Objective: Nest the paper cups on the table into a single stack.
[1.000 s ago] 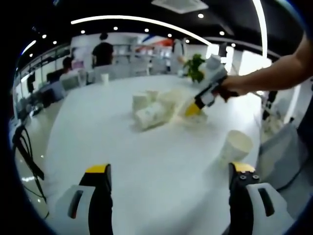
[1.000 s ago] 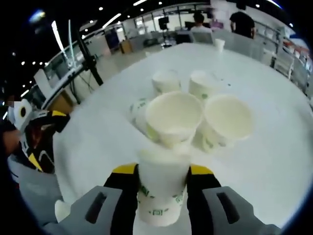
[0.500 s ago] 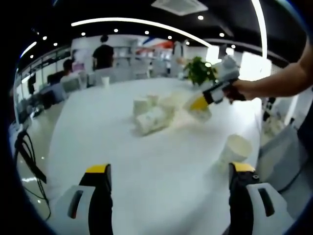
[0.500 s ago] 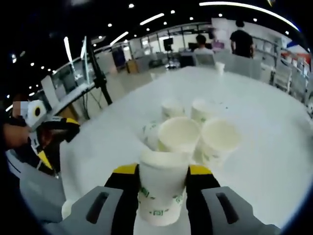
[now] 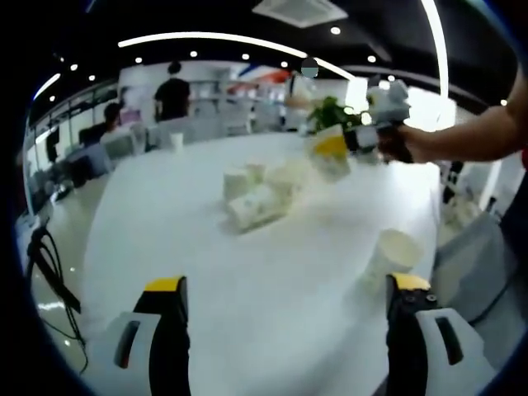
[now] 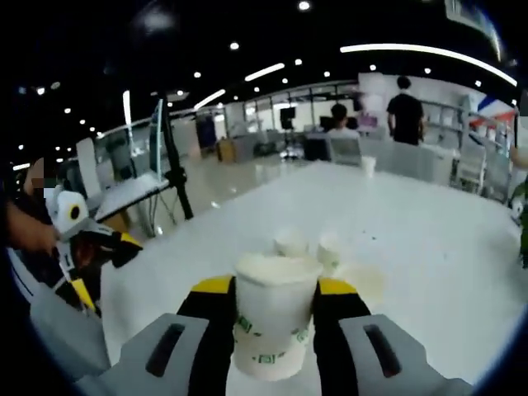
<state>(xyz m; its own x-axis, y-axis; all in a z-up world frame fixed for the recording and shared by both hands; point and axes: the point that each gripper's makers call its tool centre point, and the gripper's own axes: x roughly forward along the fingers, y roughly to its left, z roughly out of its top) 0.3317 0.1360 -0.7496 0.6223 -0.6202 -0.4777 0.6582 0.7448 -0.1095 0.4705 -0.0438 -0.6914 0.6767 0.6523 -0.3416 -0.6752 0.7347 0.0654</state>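
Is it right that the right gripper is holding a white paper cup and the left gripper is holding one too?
Not quite. The right gripper does hold a white paper cup, but the left gripper holds nothing: in the left gripper view its jaws stand wide apart over the white table.

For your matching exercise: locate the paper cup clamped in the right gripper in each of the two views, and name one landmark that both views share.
Left gripper view: the held cup is upper right of centre, raised above the table, at the tip of the right gripper.
Right gripper view: the same cup stands bottom centre, upright between that gripper's yellow-tipped fingers.
Shared landmark: the cluster of loose cups mid-table.
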